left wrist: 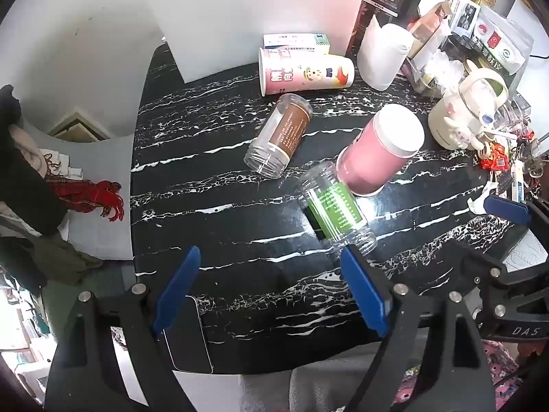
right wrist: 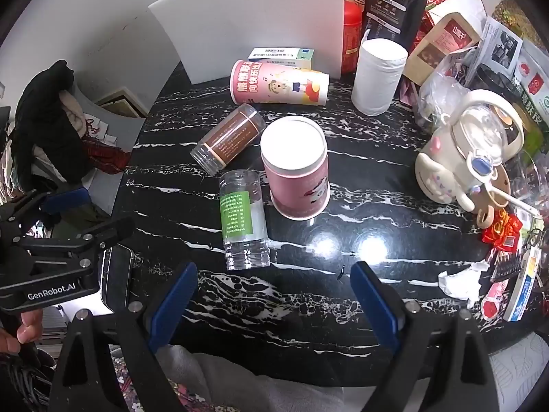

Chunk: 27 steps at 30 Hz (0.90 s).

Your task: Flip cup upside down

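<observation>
A pink paper cup [left wrist: 379, 149] [right wrist: 296, 168] stands upside down on the black marble table [left wrist: 223, 213] [right wrist: 343, 206], white base up. A clear jar with a green label [left wrist: 338, 211] [right wrist: 242, 219] lies on its side beside it. My left gripper [left wrist: 271, 288] is open and empty above the table's near edge, its right finger close to the green jar's mouth. My right gripper [right wrist: 274, 295] is open and empty, near the table's front, in front of the cup and jar.
A clear jar with a brown label [left wrist: 281, 135] [right wrist: 230, 140] and a second pink printed cup [left wrist: 305, 70] [right wrist: 279, 82] lie on their sides behind. A white roll [right wrist: 377, 75], a cream kettle [right wrist: 473, 151], packets and a white board [right wrist: 254, 24] crowd the back and right. A phone [left wrist: 187, 336] lies at the front edge.
</observation>
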Motion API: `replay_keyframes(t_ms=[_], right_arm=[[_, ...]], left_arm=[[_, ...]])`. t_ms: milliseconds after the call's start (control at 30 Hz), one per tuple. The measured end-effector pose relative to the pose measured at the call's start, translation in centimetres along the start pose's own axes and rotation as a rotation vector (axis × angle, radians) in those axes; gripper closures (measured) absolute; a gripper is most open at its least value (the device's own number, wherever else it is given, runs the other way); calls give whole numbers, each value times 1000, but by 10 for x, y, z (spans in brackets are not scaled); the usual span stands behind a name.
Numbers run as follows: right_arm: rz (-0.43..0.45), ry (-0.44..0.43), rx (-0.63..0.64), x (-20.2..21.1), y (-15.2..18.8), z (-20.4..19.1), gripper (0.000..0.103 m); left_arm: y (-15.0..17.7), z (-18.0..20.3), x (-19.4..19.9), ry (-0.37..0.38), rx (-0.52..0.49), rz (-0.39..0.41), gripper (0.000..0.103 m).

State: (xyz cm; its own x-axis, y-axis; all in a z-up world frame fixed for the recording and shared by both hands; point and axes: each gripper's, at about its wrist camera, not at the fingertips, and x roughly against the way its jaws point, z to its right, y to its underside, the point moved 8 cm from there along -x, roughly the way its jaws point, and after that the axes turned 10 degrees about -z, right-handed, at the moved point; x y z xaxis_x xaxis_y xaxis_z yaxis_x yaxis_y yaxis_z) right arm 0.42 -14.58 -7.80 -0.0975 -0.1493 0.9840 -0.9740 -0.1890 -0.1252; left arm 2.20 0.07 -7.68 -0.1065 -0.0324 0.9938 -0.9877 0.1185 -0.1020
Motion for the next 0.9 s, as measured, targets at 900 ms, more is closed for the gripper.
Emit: replay_keyframes(t_ms=[900], right_arm=[[-9, 3, 14, -3, 1, -6, 12]], left_arm=[[1, -6, 1, 27, 22, -3, 20]])
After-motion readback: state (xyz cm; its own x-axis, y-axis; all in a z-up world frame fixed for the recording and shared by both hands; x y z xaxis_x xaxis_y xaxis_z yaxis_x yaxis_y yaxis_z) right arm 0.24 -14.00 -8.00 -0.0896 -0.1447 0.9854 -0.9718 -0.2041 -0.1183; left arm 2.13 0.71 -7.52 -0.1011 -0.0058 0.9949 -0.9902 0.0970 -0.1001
